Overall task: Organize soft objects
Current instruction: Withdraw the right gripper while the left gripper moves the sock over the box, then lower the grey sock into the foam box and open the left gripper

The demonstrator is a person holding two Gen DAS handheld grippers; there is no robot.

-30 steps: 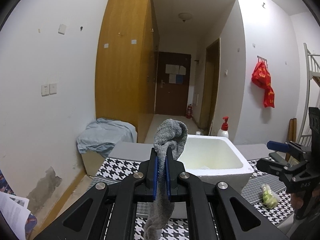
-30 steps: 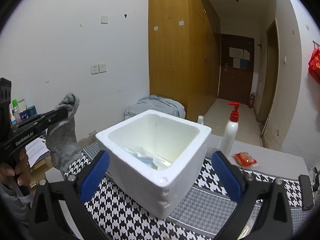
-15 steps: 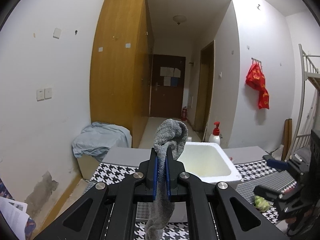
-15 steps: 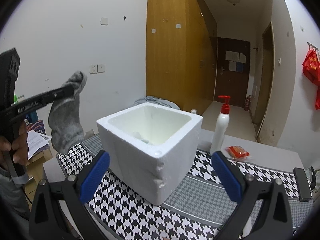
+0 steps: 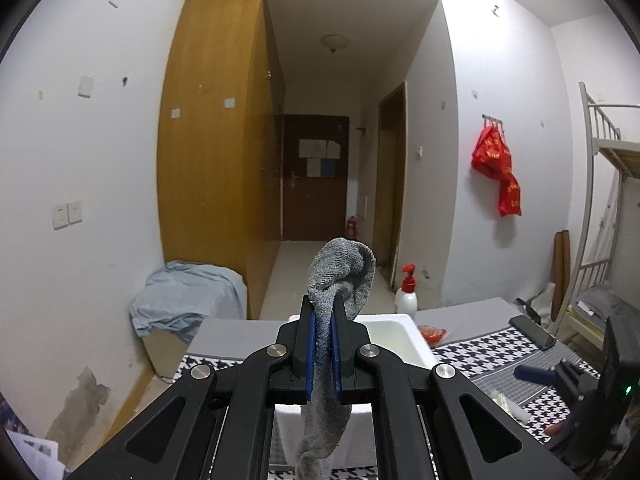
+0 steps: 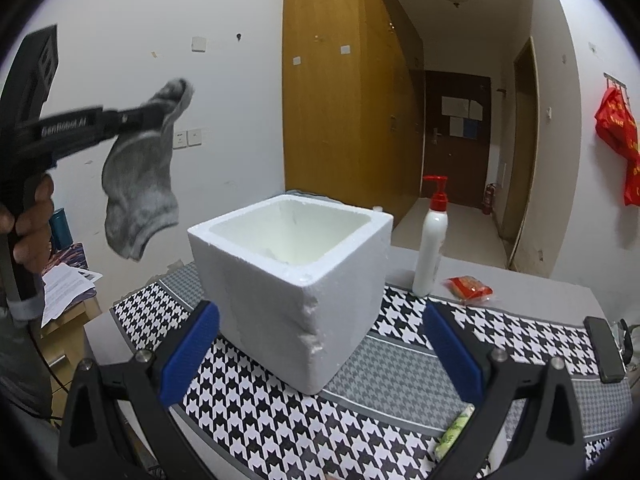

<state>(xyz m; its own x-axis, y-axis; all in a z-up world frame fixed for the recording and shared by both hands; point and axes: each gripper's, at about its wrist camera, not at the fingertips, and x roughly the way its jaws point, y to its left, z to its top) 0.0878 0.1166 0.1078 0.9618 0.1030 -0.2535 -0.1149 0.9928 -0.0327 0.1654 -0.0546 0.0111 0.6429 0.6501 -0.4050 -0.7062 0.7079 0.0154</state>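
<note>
Dangling from the left gripper (image 5: 324, 322), the grey sock (image 5: 340, 276) is pinched by a narrow fold between the clenched blue pads, toe bunched above the jaws and most of the fabric hanging below; it sits in the air, up and to the left of the white foam box (image 6: 294, 284), not over the opening yet. Right gripper (image 6: 320, 352) is spread wide, nothing between its pads, low in front of the box over the houndstooth tablecloth (image 6: 500, 332). Risks, as I judge them: grip is on a thin bit of cloth, so a quick swing could let the sock slip out short of the box and drop on the cloth or off the table edge. Hanging tail could snag the box rim and drape over the wall instead of landing inside. Box looks light, a bump from either gripper could shove or tip it toward the pump bottle (image 6: 430, 248). Releasing too early means a miss.
</note>
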